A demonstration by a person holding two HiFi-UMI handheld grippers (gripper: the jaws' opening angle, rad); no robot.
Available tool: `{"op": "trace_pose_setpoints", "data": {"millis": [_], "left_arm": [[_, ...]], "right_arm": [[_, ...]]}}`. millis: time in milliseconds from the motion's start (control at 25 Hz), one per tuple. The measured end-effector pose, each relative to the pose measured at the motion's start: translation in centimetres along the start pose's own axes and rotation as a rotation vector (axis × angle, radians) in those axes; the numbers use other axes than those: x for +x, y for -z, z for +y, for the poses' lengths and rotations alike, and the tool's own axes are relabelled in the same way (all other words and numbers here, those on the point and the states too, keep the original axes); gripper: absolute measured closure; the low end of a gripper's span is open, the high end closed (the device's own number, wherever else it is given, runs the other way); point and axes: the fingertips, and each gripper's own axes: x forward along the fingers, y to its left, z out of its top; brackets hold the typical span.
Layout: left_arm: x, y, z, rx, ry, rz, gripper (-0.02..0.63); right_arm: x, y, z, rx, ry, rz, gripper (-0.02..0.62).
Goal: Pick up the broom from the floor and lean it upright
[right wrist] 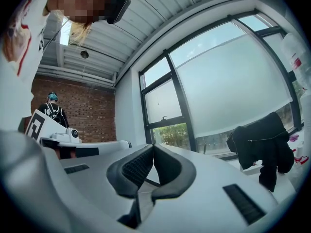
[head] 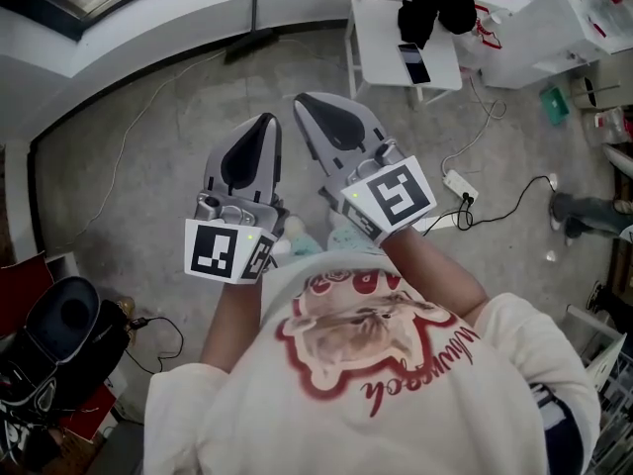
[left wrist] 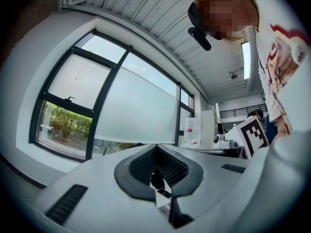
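Broom (head: 253,38) stands against wall (head: 148,18); left gripper (head: 268,119) and right gripper (head: 303,99) closed.

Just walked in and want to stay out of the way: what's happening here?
A person holds a tool in each hand. The left tool and right tool are both shut and empty, side by side. The broom leans upright at the wall ahead, apart from both tools.
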Motion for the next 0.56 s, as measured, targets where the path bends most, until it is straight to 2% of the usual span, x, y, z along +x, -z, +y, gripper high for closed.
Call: {"op": "trace_pose_setpoints", "data": {"millis": [560], "left_arm": [[0.4, -1.3, 1.0, 0.01, 0.024, -0.024, 0.584]], "right_arm": [[1.1, -1.8, -1.5, -0.041, 0.042, -0.03, 0.571]]}}
